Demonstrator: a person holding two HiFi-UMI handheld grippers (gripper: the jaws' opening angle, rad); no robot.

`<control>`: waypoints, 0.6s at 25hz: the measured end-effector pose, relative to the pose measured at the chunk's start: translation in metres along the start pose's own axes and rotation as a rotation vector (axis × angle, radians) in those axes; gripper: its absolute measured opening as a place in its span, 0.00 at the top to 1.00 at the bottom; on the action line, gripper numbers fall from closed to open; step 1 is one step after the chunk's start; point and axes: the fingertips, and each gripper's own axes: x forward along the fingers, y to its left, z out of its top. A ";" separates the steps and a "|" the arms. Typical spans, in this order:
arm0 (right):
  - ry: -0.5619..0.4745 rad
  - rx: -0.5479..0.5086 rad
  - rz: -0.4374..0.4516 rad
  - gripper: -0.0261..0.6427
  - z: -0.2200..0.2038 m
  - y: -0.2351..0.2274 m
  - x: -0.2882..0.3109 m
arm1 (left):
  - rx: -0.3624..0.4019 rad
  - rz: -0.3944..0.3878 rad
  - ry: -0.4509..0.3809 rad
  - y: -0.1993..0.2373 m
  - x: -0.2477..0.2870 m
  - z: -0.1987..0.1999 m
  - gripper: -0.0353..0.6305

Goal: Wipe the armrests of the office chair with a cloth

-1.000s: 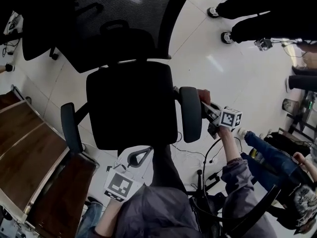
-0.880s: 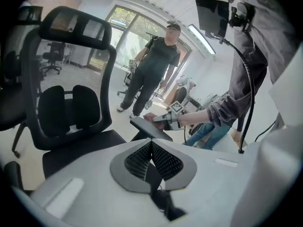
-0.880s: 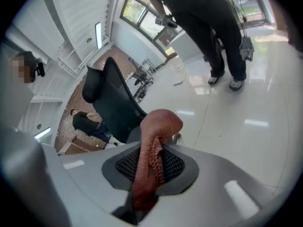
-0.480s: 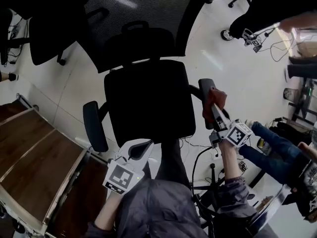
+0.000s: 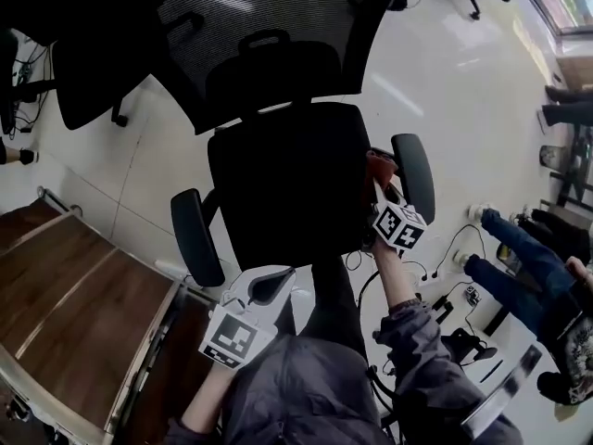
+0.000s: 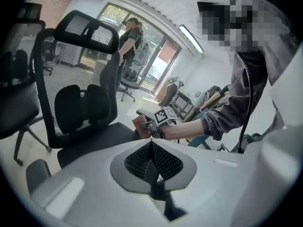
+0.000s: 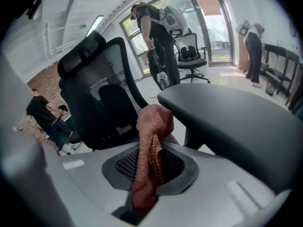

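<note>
In the head view, the office chair (image 5: 287,184) is standing on a pale floor, its dark seat facing up and its mesh backrest (image 5: 269,17) lying toward the top of the frame. A wooden tabletop (image 5: 74,313) is filling the lower left. The chair's left armrest (image 5: 196,237) is sitting just off the tabletop's right edge. The left gripper (image 5: 262,287) is hovering past that same edge, near the seat's front, well apart from either armrest. The right gripper (image 5: 376,182) is reaching in between the seat's side and the right armrest (image 5: 414,176), carrying a reddish cloth (image 5: 378,167) just beside the armrest's inner side. Whether the cloth is touching the pad cannot be told here.

In the left gripper view, the left gripper (image 6: 151,145) is showing its jaws pressed together with nothing between them. Beyond them the seat (image 6: 94,138) and backrest (image 6: 75,79) are rising, and the cloth (image 6: 140,125) is showing at the tip of the other tool.

In the right gripper view, the right gripper (image 7: 149,169) is clamping the cloth (image 7: 151,145), which is bunching upward from the jaws. The right armrest (image 7: 236,117) is spreading across the right side, its near end just above the cloth's bunched top.
</note>
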 end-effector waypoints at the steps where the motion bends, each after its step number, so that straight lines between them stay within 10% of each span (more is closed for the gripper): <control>1: 0.002 0.002 -0.031 0.86 -0.003 -0.002 0.006 | -0.002 -0.002 0.003 0.001 0.000 -0.002 0.92; 8: 0.005 0.192 -0.261 0.86 -0.034 -0.049 0.038 | -0.016 -0.021 0.036 0.009 0.003 -0.013 0.92; 15: 0.059 0.241 -0.278 0.86 -0.052 -0.072 0.078 | -0.027 -0.019 0.062 0.019 0.007 -0.016 0.92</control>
